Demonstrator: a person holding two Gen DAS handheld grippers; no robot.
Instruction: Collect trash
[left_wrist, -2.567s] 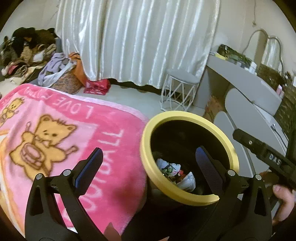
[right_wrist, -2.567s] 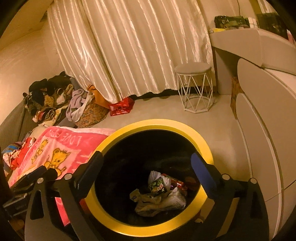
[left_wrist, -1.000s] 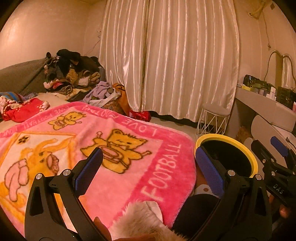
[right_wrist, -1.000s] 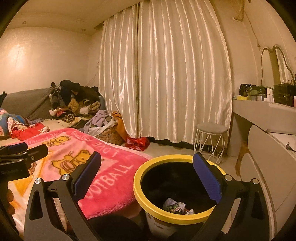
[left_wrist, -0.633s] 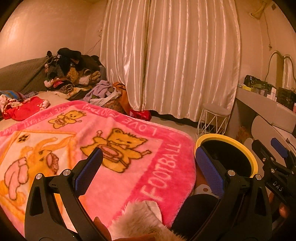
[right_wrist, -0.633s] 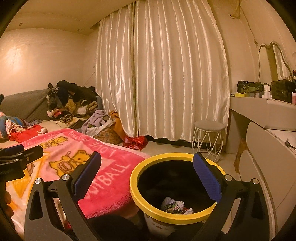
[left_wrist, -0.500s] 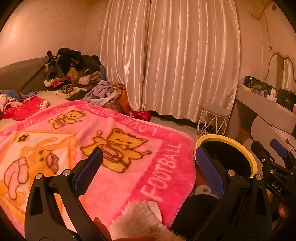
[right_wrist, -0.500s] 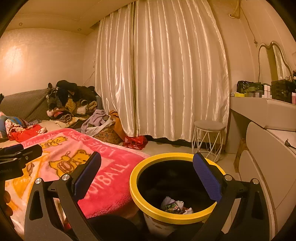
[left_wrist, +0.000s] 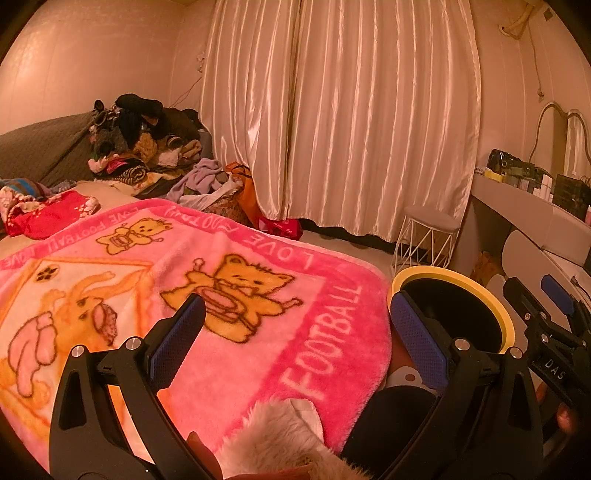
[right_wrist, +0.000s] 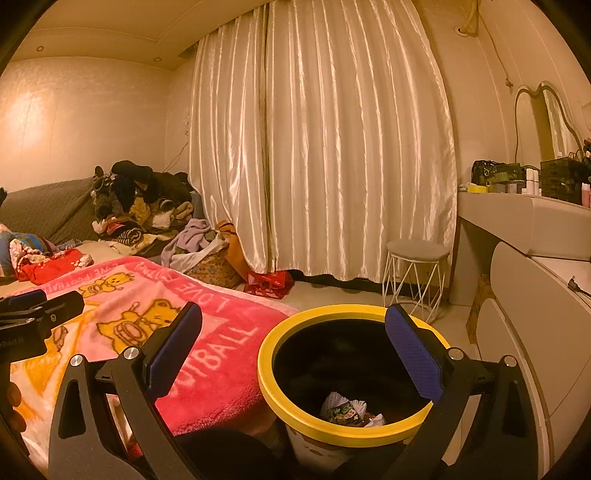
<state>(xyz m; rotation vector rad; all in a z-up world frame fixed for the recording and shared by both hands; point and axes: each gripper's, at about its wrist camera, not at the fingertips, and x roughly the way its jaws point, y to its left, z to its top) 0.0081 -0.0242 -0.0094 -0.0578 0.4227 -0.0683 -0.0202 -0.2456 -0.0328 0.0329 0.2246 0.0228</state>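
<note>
Pink blanket (left_wrist: 280, 295) w/ bear print now fills the near left of the bed; 2.6 s ago both cams stared down into the bin. Bin (right_wrist: 280, 398), yellow rim, sits on the floor right of the bed, further off than before. Left hand-held gripper (left_wrist: 295, 332) has pulled back & levelled, jaws wide, nothing held. Right hand-held gripper (right_wrist: 293, 343) same, wide & empty, above bin. Trash (right_wrist: 347, 410), crumpled wrappers, at the bin's bottom.

We see the trash bin (right_wrist: 314, 417) standing upright on the floor, just right of the bed: black inside, with a yellow rim. Crumpled wrappers (right_wrist: 347, 410) lie at its bottom.
</note>
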